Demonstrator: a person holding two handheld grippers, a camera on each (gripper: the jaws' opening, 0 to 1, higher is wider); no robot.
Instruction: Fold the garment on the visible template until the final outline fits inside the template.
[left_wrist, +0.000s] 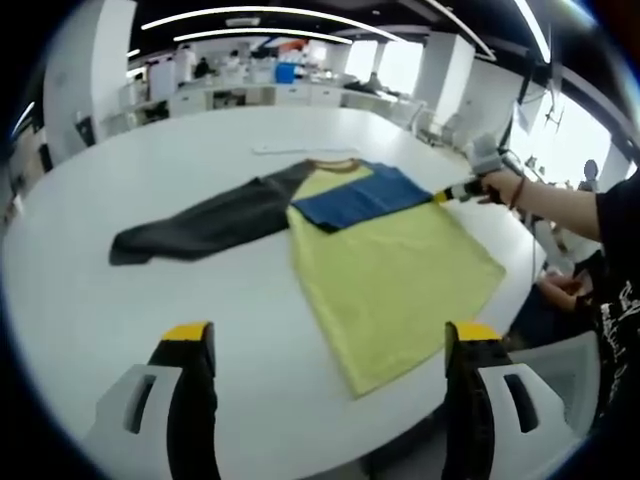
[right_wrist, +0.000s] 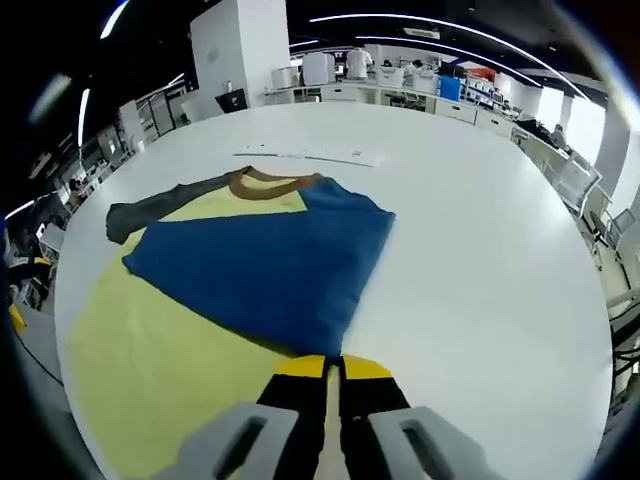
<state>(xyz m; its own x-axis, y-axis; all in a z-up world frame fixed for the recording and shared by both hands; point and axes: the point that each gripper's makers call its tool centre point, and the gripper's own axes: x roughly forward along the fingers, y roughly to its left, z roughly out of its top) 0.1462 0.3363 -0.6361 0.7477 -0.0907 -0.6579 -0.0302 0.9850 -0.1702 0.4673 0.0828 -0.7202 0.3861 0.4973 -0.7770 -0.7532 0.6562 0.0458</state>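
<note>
A shirt with a yellow body (left_wrist: 400, 270) (right_wrist: 150, 350) and brown collar (left_wrist: 335, 165) (right_wrist: 265, 183) lies flat on the white table (left_wrist: 150, 150) (right_wrist: 480, 250). Its dark grey sleeve (left_wrist: 200, 225) (right_wrist: 140, 212) stretches out to one side. The blue sleeve (left_wrist: 360, 195) (right_wrist: 260, 270) is folded across the chest. My right gripper (right_wrist: 327, 365) (left_wrist: 442, 196) is shut on the blue sleeve's end, at the shirt's side edge. My left gripper (left_wrist: 330, 340) stands open near the hem, nothing held. A thin white strip (left_wrist: 290, 150) (right_wrist: 310, 155) lies beyond the collar.
A person's hand and arm (left_wrist: 560, 205) hold the right gripper from the table's edge. Bare table spreads around the shirt. Chairs (right_wrist: 575, 180) stand along the rim, with desks and shelves (left_wrist: 250, 95) far behind.
</note>
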